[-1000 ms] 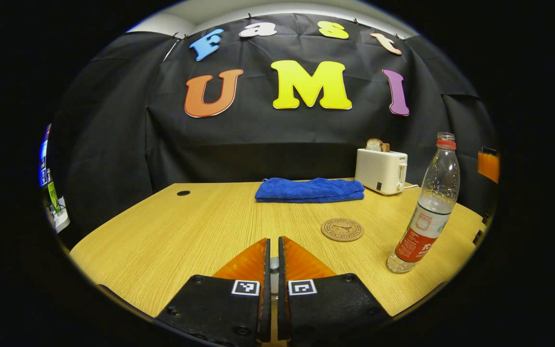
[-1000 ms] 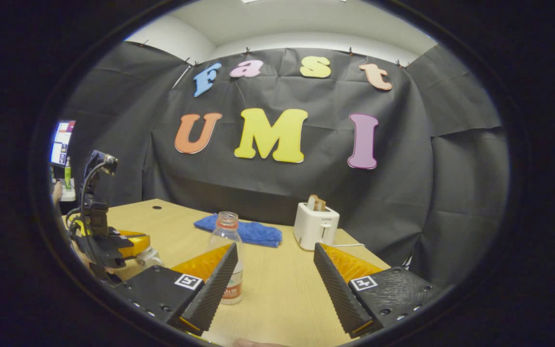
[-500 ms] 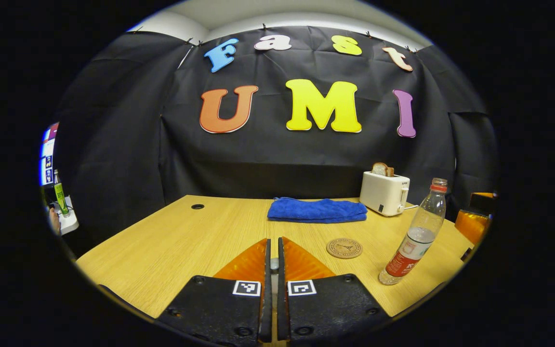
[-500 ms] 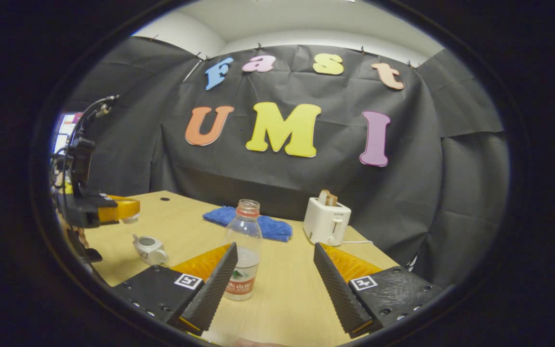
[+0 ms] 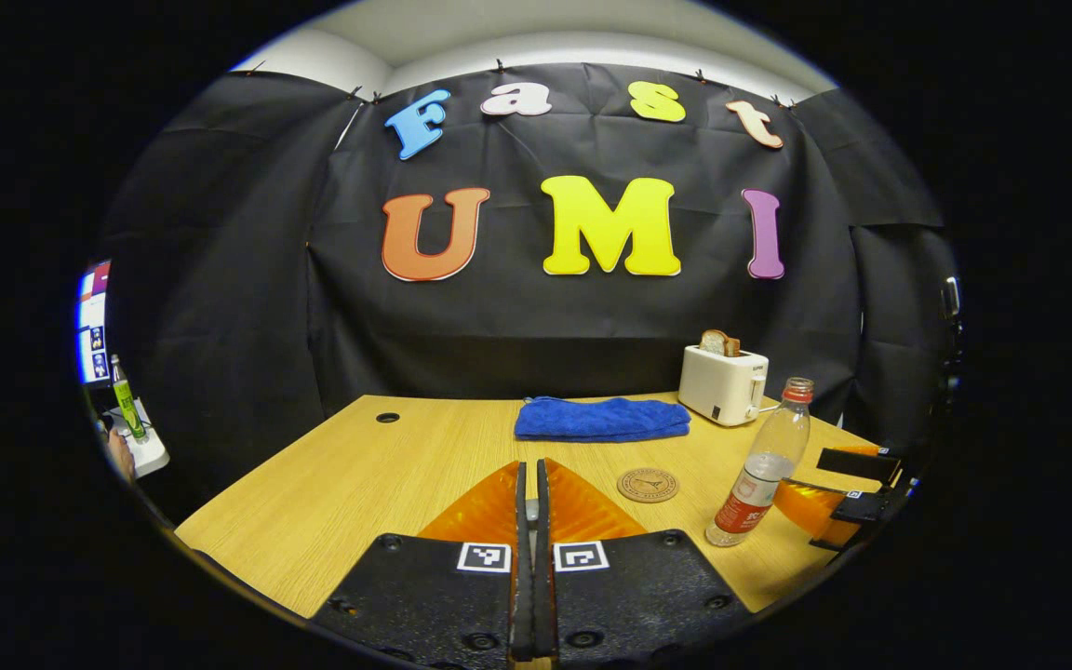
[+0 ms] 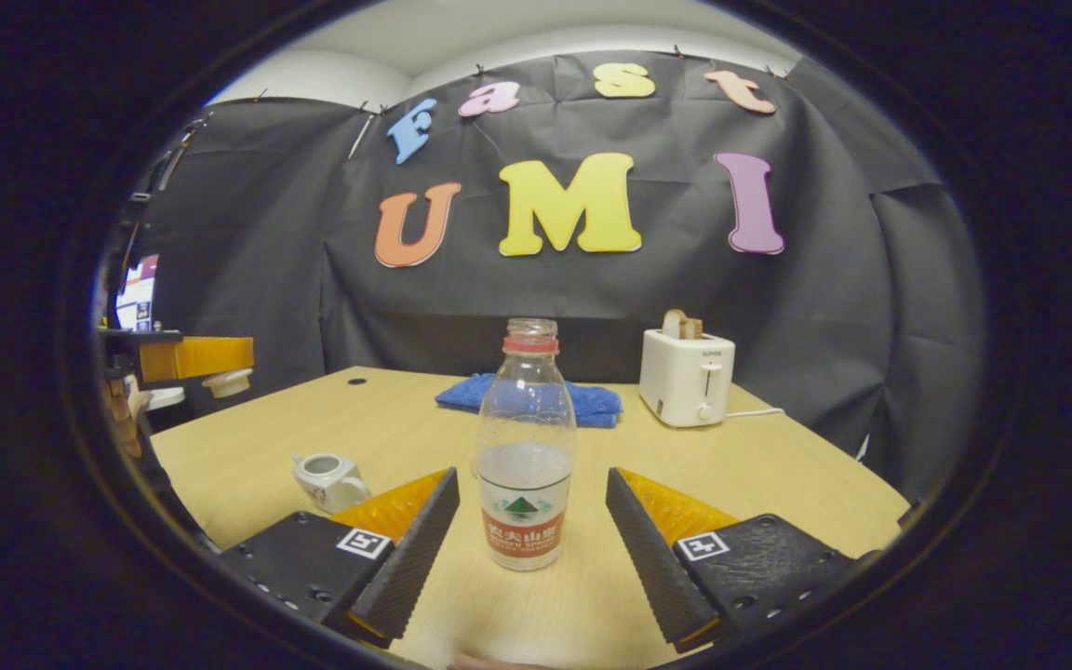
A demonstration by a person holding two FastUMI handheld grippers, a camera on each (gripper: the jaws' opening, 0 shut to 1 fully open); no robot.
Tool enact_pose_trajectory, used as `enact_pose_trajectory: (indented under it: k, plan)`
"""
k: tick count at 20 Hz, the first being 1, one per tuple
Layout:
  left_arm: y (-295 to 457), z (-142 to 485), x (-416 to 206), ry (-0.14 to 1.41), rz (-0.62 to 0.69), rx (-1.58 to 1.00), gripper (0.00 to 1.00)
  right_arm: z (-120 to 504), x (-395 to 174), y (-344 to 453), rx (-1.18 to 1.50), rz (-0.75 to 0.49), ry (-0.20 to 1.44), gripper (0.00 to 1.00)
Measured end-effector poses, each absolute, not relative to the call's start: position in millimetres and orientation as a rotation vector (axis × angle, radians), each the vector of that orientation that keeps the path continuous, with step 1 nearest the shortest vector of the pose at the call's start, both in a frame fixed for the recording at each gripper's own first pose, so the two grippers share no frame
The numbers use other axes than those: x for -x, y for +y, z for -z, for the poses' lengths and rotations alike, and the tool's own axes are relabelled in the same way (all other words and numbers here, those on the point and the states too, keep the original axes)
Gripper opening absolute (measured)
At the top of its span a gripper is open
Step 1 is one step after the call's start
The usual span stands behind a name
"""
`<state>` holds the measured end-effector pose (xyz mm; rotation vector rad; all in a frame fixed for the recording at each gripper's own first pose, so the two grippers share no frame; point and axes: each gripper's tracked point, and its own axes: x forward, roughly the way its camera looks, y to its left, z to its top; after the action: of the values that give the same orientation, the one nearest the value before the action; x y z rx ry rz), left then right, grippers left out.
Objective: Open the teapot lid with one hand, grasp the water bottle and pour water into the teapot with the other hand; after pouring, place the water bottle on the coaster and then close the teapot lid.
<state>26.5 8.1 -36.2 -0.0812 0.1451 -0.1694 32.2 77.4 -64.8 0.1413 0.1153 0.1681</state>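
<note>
Now: right gripper (image 6: 529, 521) lining up on the water bottle (image 6: 527, 447), fingers wide apart.
Bottle is standing upright at lower centre of the right gripper view, long axis vertical, between the fingers but untouched. Left gripper (image 5: 531, 521) is pinching the teapot lid (image 6: 226, 381) at mid-left, above the open teapot (image 6: 329, 479). Coaster (image 5: 648, 485) is lying just beside the bottle.
</note>
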Motion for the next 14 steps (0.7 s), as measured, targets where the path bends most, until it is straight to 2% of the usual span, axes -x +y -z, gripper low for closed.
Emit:
enact_pose_trajectory:
  k: [1,5,6,14]
  plan:
    - [8,35,-24,0.142,0.172,0.066,0.03,66,-37,80,-0.135,-0.170,0.107,0.98]
    - [12,28,-19,0.123,0.173,0.018,0.03,71,-56,95,-0.145,-0.182,0.096,0.95]
    - [12,28,-18,0.124,0.176,0.018,0.03,70,-60,99,-0.142,-0.183,0.098,0.98]
    - [45,34,-21,0.151,0.150,0.068,0.03,72,-86,104,-0.126,-0.119,0.116,0.96]
